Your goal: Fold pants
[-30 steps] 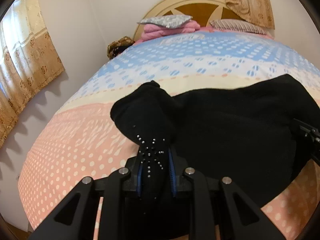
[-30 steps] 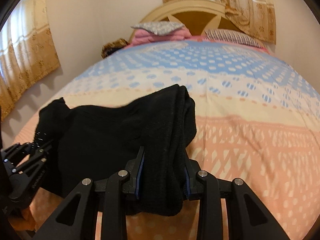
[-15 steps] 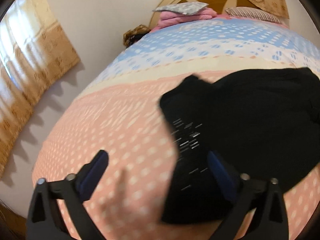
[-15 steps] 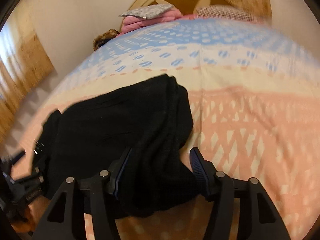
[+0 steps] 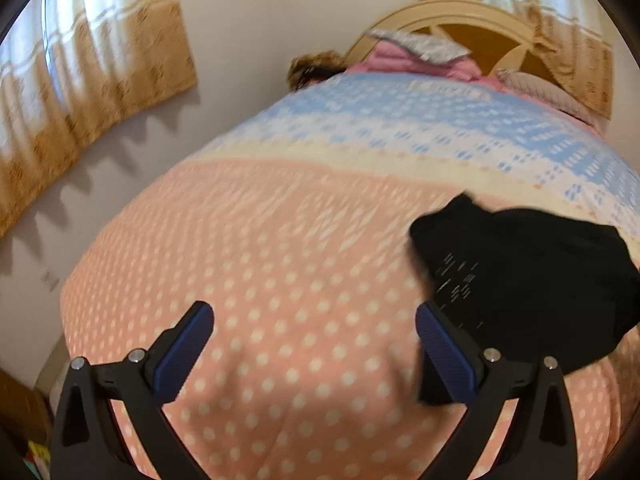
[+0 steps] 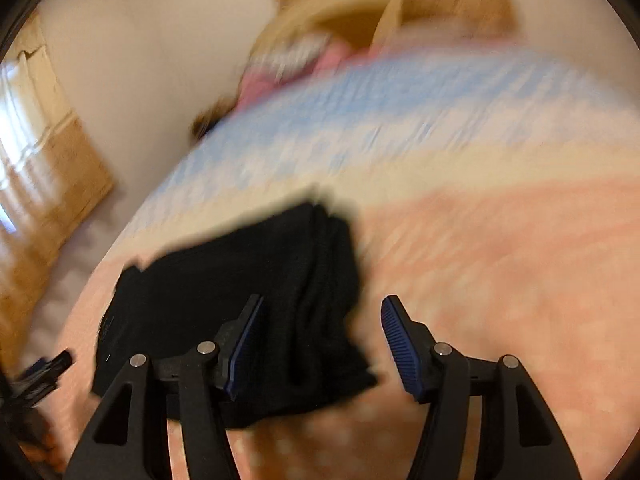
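Releasing both ends a second ago, you now hold nothing: your left gripper (image 5: pixel 312 344) gapes wide over bare bed (image 5: pixel 280 240) with the folded pants (image 5: pixel 532 280) off its right finger, your right gripper (image 6: pixel 320 340) half-open astride their edge.

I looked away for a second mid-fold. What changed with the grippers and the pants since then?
Both grippers let go of the pants. The left gripper opened wide and swung off to the left over bare bedspread; the right gripper opened, with fabric between its jaws but unpinched. The pants stayed folded on the bed.
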Action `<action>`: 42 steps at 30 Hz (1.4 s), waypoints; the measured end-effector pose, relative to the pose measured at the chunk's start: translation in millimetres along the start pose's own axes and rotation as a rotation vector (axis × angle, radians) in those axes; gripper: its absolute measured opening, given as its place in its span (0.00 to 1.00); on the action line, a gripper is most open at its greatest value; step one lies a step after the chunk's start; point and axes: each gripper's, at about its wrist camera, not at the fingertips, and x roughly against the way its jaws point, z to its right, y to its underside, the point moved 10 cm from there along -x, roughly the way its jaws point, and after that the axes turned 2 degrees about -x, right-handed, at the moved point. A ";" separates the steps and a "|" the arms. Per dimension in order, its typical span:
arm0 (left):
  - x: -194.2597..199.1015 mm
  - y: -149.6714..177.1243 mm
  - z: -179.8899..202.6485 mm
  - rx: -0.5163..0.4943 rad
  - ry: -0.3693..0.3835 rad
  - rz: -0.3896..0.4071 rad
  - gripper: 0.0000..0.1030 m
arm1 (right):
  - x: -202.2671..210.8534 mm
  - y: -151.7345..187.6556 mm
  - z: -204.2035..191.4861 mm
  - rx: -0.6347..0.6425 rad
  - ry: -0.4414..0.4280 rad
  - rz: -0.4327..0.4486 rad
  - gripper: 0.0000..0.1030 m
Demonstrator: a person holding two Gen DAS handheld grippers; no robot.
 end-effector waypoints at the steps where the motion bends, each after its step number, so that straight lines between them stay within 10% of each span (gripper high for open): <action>1: 0.6 -5.9 5.1 -0.012 -0.002 0.019 0.96 | 18.2 -8.6 -2.4 0.038 0.034 0.082 0.59; 7: -3.8 -31.6 76.7 -0.011 0.209 0.064 0.60 | 27.3 7.9 -65.9 0.345 -0.029 0.054 0.23; 15: -70.6 4.1 106.5 0.005 0.263 -0.110 0.68 | -14.0 39.6 -42.0 0.300 -0.022 -0.139 0.23; 21: -64.3 6.4 97.0 -0.043 0.159 -0.140 0.96 | -14.9 43.8 -50.1 0.386 0.016 -0.120 0.37; 30: -16.3 31.6 92.3 -0.082 0.116 -0.093 0.96 | -14.8 45.8 -55.3 0.415 0.049 -0.151 0.43; 34: 10.3 42.8 96.0 -0.115 0.116 -0.062 0.96 | 14.2 60.1 -59.6 0.286 0.003 -0.194 0.66; 42: 47.4 60.1 98.6 -0.069 0.179 -0.047 0.96 | 67.5 100.7 -51.8 0.054 -0.058 -0.256 0.66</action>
